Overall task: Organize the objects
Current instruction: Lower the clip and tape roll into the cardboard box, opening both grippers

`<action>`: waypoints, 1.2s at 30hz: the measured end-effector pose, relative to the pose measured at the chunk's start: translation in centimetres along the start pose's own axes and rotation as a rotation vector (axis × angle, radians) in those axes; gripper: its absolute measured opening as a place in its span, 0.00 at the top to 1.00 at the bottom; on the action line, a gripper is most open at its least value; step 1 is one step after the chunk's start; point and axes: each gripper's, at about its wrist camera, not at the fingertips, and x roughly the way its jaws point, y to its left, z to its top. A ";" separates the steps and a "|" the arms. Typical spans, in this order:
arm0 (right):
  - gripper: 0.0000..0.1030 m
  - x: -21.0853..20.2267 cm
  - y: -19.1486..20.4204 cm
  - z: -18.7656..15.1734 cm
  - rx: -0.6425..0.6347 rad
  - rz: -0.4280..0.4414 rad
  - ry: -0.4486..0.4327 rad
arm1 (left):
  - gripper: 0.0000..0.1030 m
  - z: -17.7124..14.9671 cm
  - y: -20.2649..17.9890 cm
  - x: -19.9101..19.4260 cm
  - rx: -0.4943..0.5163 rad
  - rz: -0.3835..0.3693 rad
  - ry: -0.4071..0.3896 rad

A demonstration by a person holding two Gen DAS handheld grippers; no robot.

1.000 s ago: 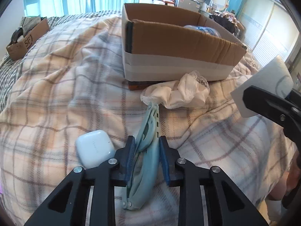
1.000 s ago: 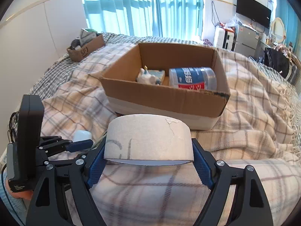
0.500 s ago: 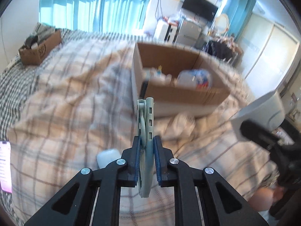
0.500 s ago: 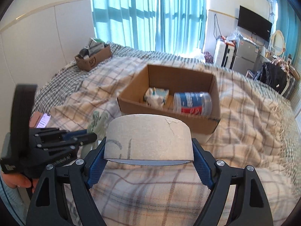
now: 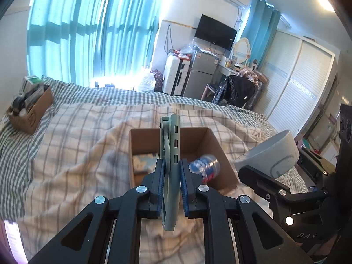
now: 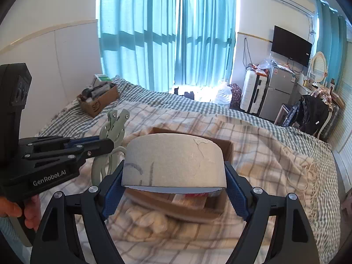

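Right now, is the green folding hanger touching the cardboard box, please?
Apart: in the right wrist view, the green hanger hangs clamped in the left gripper, left of the cardboard box, blanket showing between.

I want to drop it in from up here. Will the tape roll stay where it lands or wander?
The tape roll, clamped in the right tongs, is round, so it may roll if it lands on edge. Its wide, flat faces suggest it settles if dropped flat. The cardboard box walls should likely contain it.

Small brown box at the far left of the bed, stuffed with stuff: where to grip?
Judgement: grip the small cardboard box by a side wall at the rim, from above. It sits upright and open-topped; contents poke above the rim, so pinch one wall only.
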 end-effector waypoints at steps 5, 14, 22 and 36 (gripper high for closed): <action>0.21 3.7 -2.1 2.1 0.008 -0.025 0.008 | 0.87 2.2 -0.1 4.4 0.033 0.021 0.015; 0.21 11.7 -5.0 2.0 0.030 -0.048 0.077 | 0.87 2.0 0.7 11.6 0.085 0.069 0.085; 0.16 13.5 -6.2 0.8 0.077 0.051 0.095 | 0.87 0.5 1.2 14.2 0.080 0.079 0.134; 0.07 4.1 -4.0 3.1 0.054 -0.067 0.009 | 0.33 2.0 1.1 4.8 0.031 0.182 0.017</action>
